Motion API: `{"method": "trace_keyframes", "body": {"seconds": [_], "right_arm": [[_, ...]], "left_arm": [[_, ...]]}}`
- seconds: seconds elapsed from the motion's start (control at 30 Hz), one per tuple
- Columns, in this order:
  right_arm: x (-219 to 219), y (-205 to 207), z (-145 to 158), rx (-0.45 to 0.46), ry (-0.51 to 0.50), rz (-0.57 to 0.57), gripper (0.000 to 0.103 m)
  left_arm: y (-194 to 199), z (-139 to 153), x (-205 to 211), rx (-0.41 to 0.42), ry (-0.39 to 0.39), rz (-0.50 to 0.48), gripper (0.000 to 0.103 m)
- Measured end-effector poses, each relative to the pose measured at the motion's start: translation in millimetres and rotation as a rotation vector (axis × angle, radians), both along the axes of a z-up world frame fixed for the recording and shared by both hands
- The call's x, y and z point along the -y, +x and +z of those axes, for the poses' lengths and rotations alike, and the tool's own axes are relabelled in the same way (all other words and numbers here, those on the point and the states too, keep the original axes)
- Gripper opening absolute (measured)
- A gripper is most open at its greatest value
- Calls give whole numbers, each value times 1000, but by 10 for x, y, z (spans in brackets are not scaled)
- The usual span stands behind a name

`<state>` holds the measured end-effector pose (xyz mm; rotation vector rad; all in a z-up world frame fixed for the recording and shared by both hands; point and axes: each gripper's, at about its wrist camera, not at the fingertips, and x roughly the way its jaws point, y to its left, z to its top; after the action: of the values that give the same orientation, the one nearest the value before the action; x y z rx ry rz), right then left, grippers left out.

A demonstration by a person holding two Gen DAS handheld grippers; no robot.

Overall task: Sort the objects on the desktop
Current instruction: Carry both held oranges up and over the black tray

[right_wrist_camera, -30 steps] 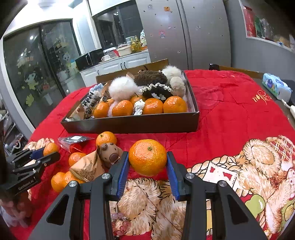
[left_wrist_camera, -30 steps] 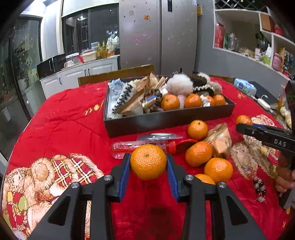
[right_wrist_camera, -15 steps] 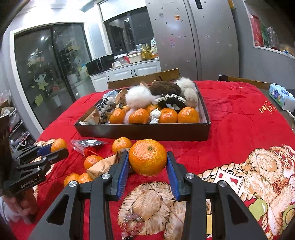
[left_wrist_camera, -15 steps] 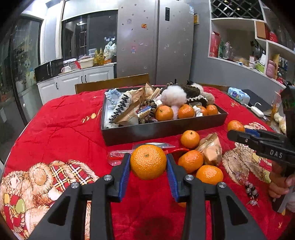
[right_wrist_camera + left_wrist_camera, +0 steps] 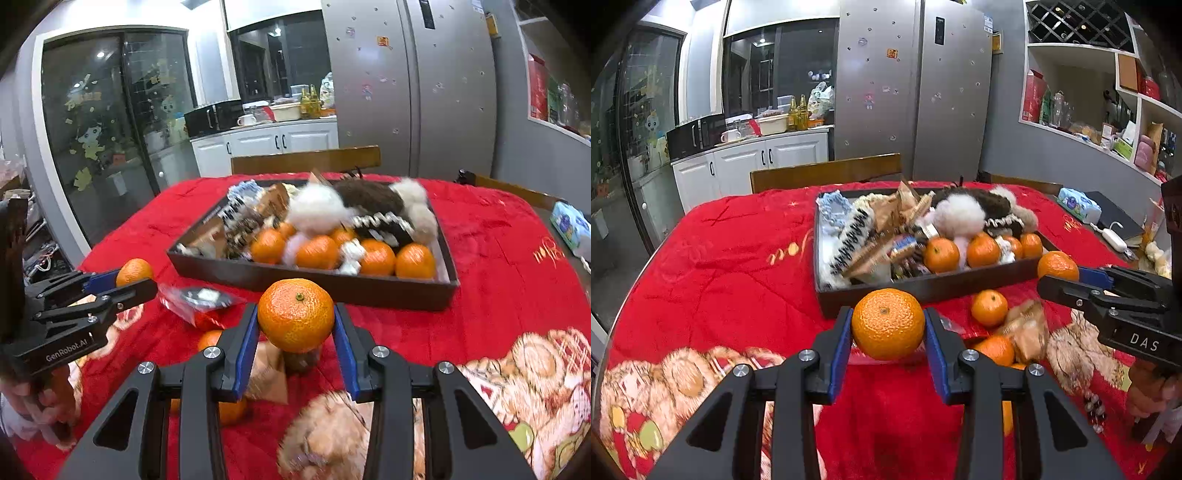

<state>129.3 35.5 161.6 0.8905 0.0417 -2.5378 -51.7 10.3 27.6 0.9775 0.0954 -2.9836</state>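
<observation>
Pinching one orange point(image 5: 887, 324) in our left gripper point(image 5: 888, 332) and another orange point(image 5: 295, 314) in our right gripper point(image 5: 296, 325), both up above the red cloth point(image 5: 731, 266) near the dark tray point(image 5: 923, 288), we could drop them if our squeeze slips.

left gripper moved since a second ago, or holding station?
Yes. The left gripper, shut on a tangerine, has advanced toward the dark tray: the tray's front wall now sits right behind the fruit, and loose tangerines have slid below.
</observation>
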Motion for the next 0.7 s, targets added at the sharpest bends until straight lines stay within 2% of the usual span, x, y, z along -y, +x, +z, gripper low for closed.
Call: {"method": "trace_keyframes", "body": {"seconds": [0.27,0.53,0.63,0.7], "right_arm": [[244,-314,195,19,-16,49,38],[484,-834,304,52,-27,86,38],[584,-1052,310,62,-27,93,38],[646,-1155,296,71,-28,96,38]], "left_arm": [[-398,154,163,39,0,7,39],[-1061,288,317,71,-18,17,39],[-1337,282,367,106,-41,41,39],[-1494,273,426,113,-24,42,39]]}}
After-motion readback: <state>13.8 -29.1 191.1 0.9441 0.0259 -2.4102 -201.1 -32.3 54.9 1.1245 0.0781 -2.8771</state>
